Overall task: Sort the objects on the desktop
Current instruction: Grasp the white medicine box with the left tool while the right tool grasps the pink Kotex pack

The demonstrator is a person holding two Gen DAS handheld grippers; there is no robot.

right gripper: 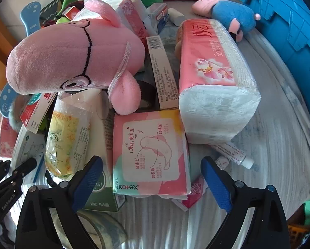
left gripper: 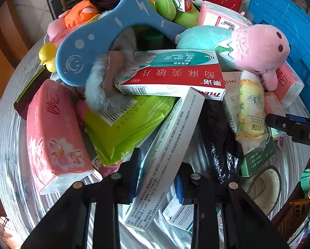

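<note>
A: The left gripper [left gripper: 158, 178] pinches the long white cardboard box with small print [left gripper: 165, 161]. Its far end is tucked under the red and white "TYLENOL" box [left gripper: 171, 76], so that one could slide off when the long box comes out.

B: And the right gripper [right gripper: 151, 183]?

A: Its jaws stand wide around the pink "Kotex" pad pack [right gripper: 150, 155], holding nothing. The pack looks soft and could slip.
</note>
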